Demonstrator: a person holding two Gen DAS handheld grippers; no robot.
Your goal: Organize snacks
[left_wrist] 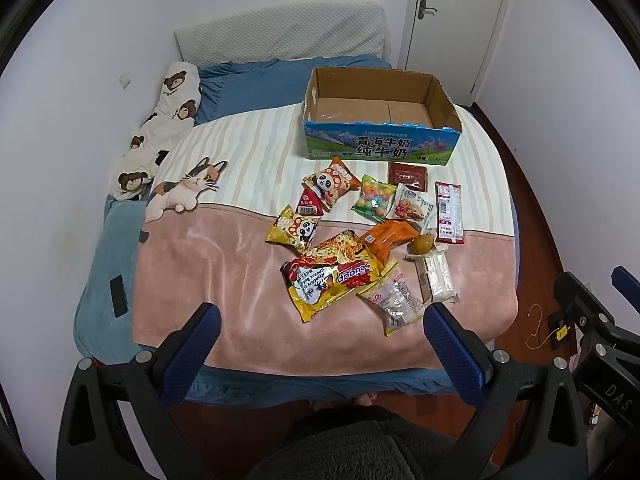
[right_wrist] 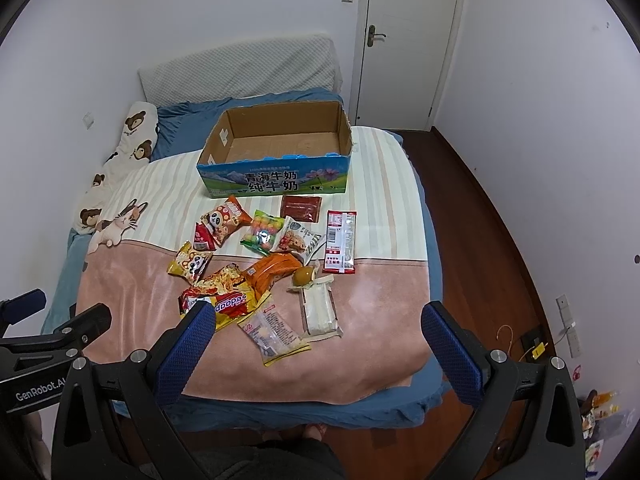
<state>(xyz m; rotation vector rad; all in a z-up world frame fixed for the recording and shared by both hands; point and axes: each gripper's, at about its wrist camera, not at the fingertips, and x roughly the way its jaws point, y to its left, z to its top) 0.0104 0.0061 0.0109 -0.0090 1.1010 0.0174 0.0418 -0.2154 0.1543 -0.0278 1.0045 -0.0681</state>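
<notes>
Several snack packets lie scattered on the pink and striped blanket (left_wrist: 224, 280) of a bed. Among them are a red-yellow noodle pack (left_wrist: 332, 276) (right_wrist: 230, 304), an orange packet (left_wrist: 386, 238) (right_wrist: 272, 274), two panda packets (left_wrist: 332, 182) (right_wrist: 224, 220), a red-white bar (left_wrist: 449, 212) (right_wrist: 340, 242) and a white wafer pack (left_wrist: 438, 278) (right_wrist: 320, 314). An open, empty cardboard milk box (left_wrist: 380, 148) (right_wrist: 276, 182) stands behind them. My left gripper (left_wrist: 320, 332) and right gripper (right_wrist: 318, 330) both hover open above the bed's near edge, holding nothing.
A cat plush (left_wrist: 184, 188) and a bear-print pillow (left_wrist: 160, 128) lie at the bed's left. A black phone (left_wrist: 119, 295) rests on the blue sheet. A white door (right_wrist: 404, 36) is behind; wooden floor (right_wrist: 488, 240) runs along the right. The person's dark clothing (left_wrist: 352, 444) shows below.
</notes>
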